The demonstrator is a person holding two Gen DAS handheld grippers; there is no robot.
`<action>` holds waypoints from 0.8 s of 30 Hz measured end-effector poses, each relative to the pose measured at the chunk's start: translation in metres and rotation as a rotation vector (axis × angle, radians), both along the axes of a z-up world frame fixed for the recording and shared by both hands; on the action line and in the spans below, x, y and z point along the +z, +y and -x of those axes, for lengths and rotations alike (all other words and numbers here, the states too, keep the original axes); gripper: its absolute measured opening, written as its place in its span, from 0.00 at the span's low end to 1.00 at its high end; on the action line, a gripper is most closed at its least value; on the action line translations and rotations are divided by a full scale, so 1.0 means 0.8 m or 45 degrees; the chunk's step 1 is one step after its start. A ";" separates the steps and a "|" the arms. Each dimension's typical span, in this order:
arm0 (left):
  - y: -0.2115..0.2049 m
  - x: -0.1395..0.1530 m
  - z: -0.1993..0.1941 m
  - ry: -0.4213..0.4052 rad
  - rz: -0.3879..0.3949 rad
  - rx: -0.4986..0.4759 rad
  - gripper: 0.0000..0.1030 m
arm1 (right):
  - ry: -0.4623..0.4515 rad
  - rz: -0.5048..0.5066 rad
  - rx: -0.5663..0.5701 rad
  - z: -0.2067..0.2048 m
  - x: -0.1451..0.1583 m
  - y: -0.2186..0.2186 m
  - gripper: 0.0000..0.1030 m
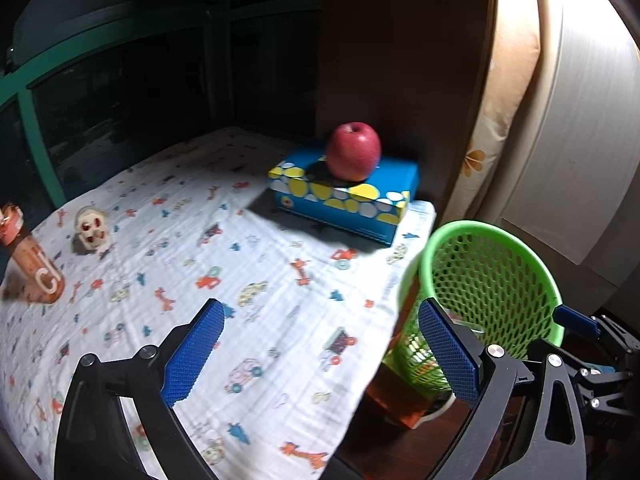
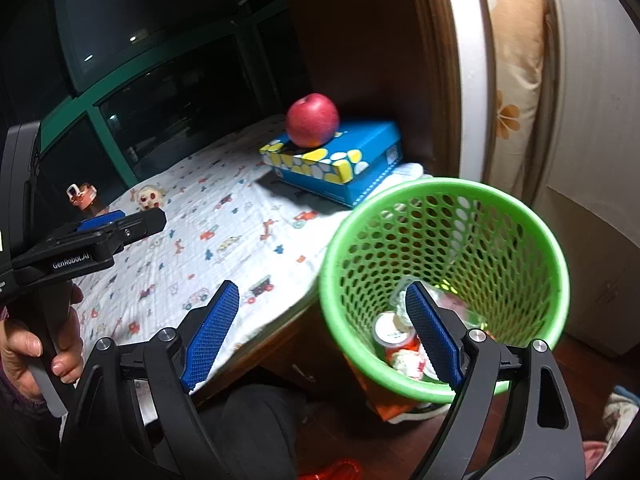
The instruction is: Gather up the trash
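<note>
A green mesh trash basket stands off the table's right edge; it also shows in the left wrist view. Inside lie a red-and-white can and crumpled wrappers. My right gripper is open and empty, its right finger over the basket mouth. My left gripper is open and empty above the table's near right part; it also shows from the side in the right wrist view. A reddish bottle and a small pale skull-like item lie at the table's far left.
A table with a white printed cloth. A blue tissue box with a red apple on top sits at the back right. A dark window is behind. A wooden post and cushion stand right. An orange item lies under the basket.
</note>
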State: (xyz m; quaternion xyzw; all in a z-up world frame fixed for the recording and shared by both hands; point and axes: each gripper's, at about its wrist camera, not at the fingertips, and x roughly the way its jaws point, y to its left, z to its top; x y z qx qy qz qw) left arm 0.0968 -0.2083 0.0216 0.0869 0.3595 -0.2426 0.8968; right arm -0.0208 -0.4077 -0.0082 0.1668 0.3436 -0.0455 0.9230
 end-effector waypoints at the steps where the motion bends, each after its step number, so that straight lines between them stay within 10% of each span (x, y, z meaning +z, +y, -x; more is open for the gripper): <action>1: 0.007 0.000 -0.001 -0.005 -0.003 0.016 0.92 | -0.001 0.001 0.009 -0.003 0.001 0.005 0.84; 24: 0.162 0.005 0.022 -0.081 -0.015 0.351 0.93 | -0.052 0.056 0.165 -0.048 0.019 0.101 0.89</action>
